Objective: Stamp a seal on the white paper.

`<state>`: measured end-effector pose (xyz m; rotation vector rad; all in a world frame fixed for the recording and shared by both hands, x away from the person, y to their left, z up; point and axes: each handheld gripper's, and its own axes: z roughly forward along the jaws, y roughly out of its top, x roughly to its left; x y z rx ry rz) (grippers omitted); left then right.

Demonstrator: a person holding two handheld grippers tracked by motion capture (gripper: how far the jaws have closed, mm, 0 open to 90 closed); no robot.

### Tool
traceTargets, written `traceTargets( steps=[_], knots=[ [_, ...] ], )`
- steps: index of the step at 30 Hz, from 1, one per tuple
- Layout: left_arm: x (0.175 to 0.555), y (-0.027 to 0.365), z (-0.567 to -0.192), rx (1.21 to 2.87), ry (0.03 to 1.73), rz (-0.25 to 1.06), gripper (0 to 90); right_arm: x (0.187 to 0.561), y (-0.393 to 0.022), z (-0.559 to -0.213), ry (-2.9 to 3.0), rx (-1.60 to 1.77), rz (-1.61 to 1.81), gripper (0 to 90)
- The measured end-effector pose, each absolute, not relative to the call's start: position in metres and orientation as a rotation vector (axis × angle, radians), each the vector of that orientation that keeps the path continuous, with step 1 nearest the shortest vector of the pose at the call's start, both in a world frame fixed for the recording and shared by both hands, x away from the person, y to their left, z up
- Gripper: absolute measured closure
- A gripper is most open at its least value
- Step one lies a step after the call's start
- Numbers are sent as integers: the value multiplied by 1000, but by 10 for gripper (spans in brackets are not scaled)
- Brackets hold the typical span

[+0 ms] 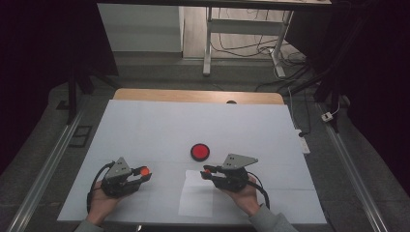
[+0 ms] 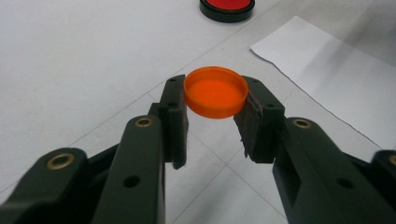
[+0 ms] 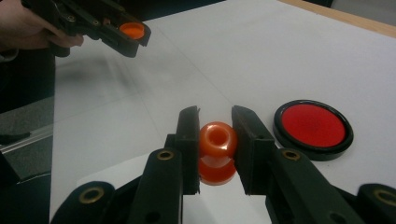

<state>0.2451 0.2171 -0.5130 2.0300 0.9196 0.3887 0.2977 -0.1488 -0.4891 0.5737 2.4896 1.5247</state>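
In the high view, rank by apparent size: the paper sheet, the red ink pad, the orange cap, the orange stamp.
1. Paper sheet, by far the largest.
2. Red ink pad.
3. Orange cap.
4. Orange stamp; partly hidden, so its place below the cap is unsure.

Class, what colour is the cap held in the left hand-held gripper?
Orange. The cap shows best in the left gripper view, clamped between the black jaws.
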Motion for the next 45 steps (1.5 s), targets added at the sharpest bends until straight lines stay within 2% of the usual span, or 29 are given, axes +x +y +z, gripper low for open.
traceTargets(
  steps=[45],
  knots=[
    [244, 216, -513, 2034, 911, 387, 647, 286, -126, -514, 2618, 491, 1403, 716]
  ],
)
